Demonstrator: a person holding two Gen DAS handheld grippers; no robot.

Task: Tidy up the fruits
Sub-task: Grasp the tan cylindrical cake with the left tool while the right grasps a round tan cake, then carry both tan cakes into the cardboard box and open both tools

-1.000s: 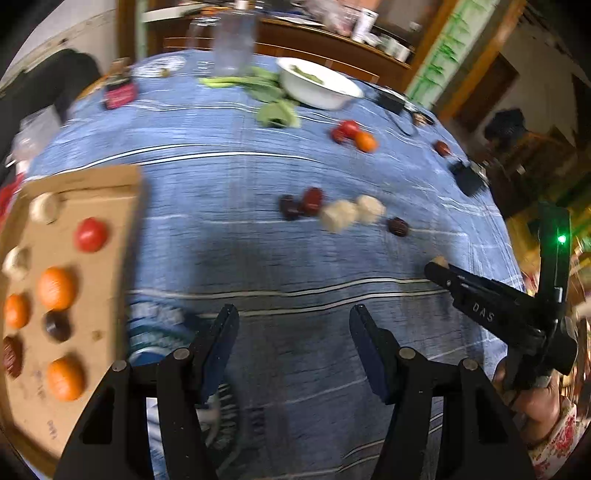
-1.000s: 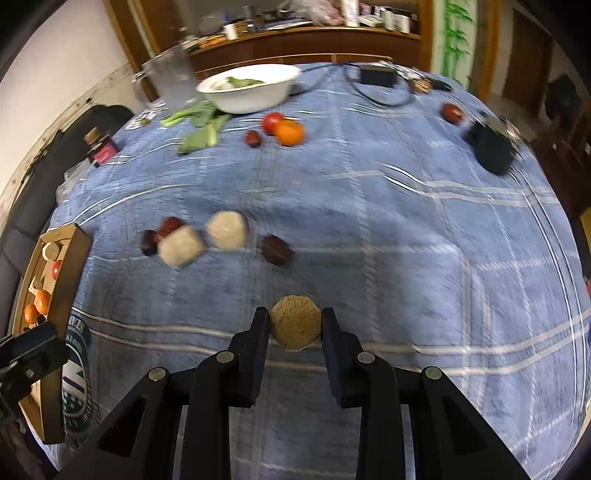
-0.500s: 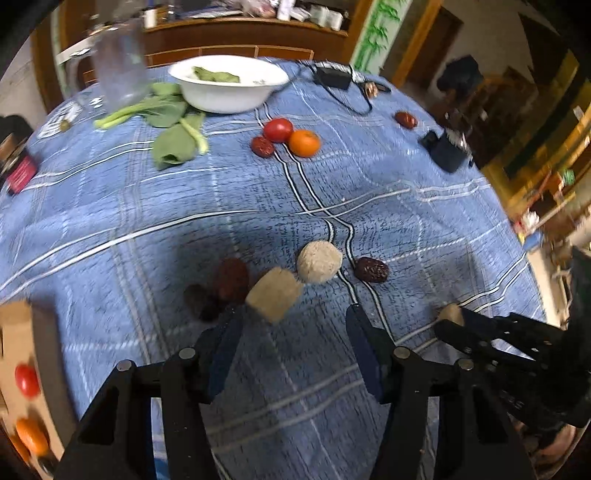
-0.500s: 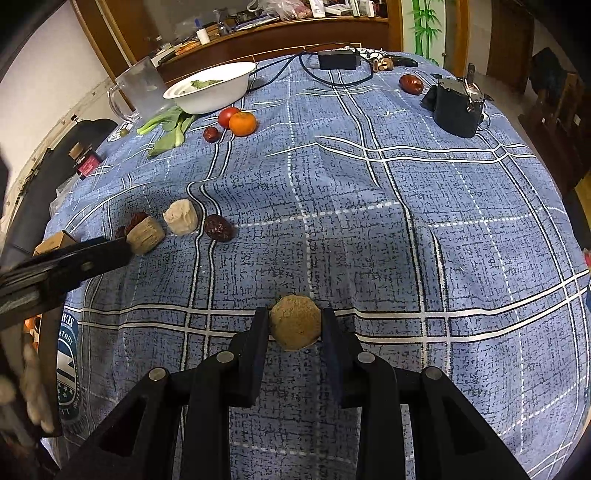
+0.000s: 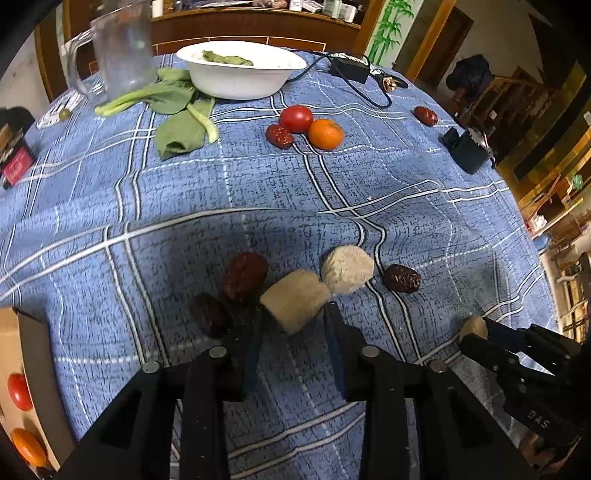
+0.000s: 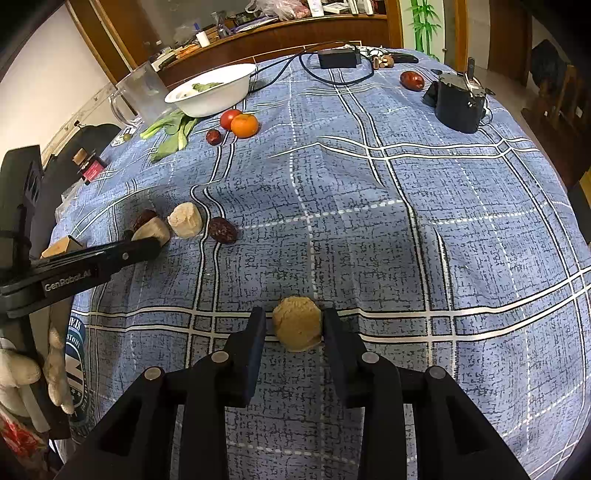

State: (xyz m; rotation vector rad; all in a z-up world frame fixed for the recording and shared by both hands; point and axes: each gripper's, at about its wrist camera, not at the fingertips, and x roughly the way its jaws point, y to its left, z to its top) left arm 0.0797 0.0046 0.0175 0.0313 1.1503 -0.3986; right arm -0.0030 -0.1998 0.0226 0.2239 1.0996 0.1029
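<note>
A home dining room: checked tablecloth (image 6: 406,192), white bowl (image 5: 240,74), cluttered wooden sideboard (image 5: 255,27).

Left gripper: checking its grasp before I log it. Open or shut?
Open. The left gripper has its jaws spread around the tan block, with gaps showing.

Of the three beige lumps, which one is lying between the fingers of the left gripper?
The squarish beige lump, nearest the left gripper, beside the dark red dates. The rounder pale one lies beyond it; the right gripper holds the third.

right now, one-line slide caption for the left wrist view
Open left gripper closing in on a tan chunk among dark dates on the blue plaid tablecloth.
</note>
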